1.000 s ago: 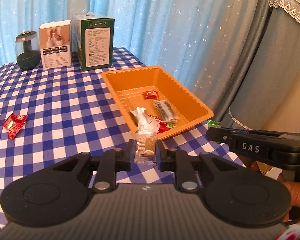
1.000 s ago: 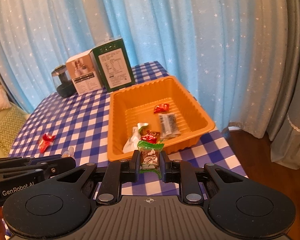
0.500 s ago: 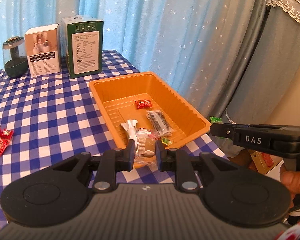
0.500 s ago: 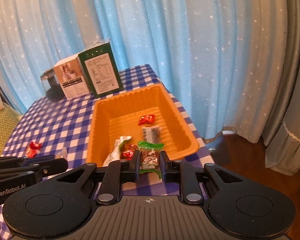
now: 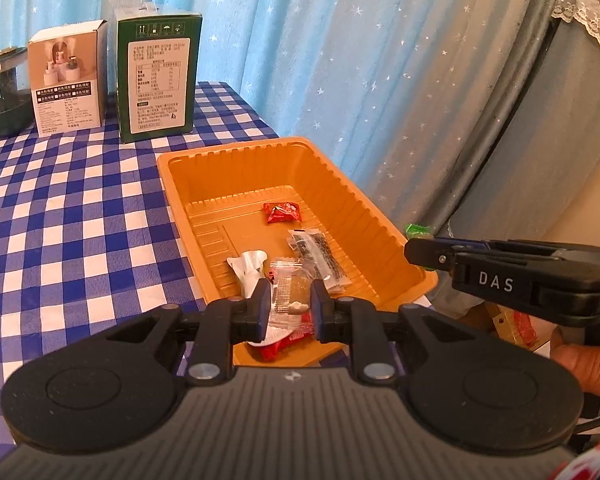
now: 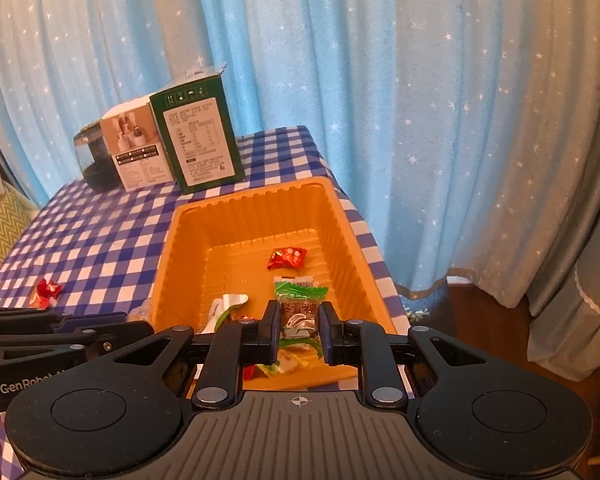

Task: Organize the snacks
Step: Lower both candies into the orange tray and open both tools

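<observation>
An orange tray (image 5: 188,184) (image 6: 172,248) sits on the blue checked table, holding a red candy (image 5: 282,213) (image 6: 287,258), a dark packet (image 5: 318,254) and a white wrapper (image 5: 247,266) (image 6: 226,306). My left gripper (image 5: 289,304) is shut on a clear-wrapped snack (image 5: 290,294), held over the tray's near end. My right gripper (image 6: 299,330) is shut on a green-wrapped candy (image 6: 300,310), also over the tray's near end. The right gripper's fingers (image 5: 428,252) show at the right of the left wrist view, the green candy peeking above them.
A green box (image 5: 156,76) (image 6: 198,140), a white box (image 5: 66,80) (image 6: 136,148) and a dark jar (image 5: 4,92) stand at the table's far side. A red candy (image 6: 46,292) lies on the cloth left of the tray. Blue starred curtains hang behind.
Both grippers, each still holding its snack, have moved forward from the table in front of the tray to over the tray's near end. The tray looms larger in both views.
</observation>
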